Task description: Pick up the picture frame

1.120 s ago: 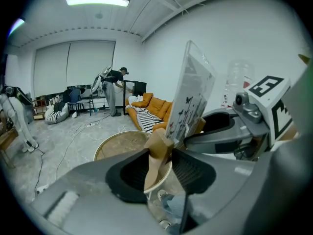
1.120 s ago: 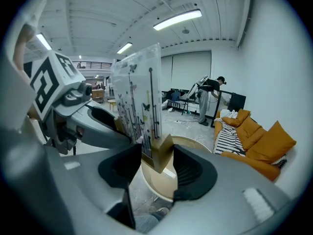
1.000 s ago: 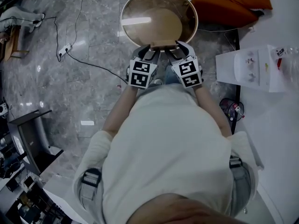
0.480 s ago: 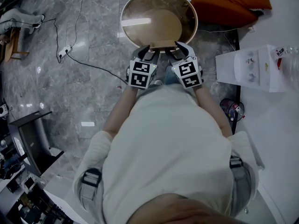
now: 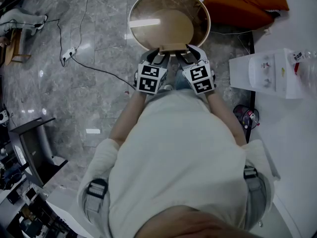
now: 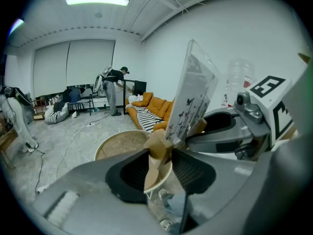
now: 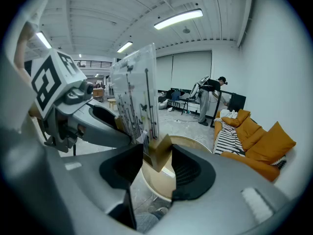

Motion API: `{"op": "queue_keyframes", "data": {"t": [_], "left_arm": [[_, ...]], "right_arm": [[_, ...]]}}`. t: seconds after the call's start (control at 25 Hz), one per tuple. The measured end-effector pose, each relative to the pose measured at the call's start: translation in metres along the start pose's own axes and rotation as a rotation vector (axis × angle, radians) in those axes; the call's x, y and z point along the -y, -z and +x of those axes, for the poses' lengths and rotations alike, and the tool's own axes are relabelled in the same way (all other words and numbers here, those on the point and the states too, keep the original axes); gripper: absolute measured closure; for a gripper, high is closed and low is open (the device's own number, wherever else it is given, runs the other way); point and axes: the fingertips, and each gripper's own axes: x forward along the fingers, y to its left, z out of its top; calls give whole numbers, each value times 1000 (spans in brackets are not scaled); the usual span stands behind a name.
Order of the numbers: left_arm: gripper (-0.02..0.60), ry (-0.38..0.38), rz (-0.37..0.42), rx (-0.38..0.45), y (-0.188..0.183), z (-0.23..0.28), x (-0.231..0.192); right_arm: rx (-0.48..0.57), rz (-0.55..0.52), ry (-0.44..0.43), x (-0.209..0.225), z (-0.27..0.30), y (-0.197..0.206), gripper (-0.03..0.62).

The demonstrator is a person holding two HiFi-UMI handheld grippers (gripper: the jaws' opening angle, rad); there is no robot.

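I see my left hand-held gripper (image 5: 157, 57) and right hand-held gripper (image 5: 187, 55) both clamped on the brown base of the clear butterfly-printed picture frame (image 5: 173, 47), upright over the round wooden desk's (image 5: 148, 33) near rim.

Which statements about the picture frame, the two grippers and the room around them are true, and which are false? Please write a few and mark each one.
1. The left gripper and the right gripper each clamp one end of the picture frame's wooden base. True.
2. The frame's clear panel lies flat. False: it stands up from the base.
3. The table in front of the person is square. False: it is round.
4. An orange sofa stands in the room. True.
5. The left gripper's jaws have nothing between them. False: the wooden base sits between them.
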Motion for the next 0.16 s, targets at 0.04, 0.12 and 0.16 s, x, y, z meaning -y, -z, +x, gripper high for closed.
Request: {"op": "queue_keyframes", "data": {"t": [0.04,0.12,0.16], "left_arm": [[433,1,-1,1,-2,-1,0],[433,2,-4,0,-3,-1,-1],[433,2,-5,-1,-4,-2,-1]], "right_arm": [[1,0,0,0,0,0,410],[1,0,0,0,1,-1,410],[1,0,-1,0,2,-1,410]]}}
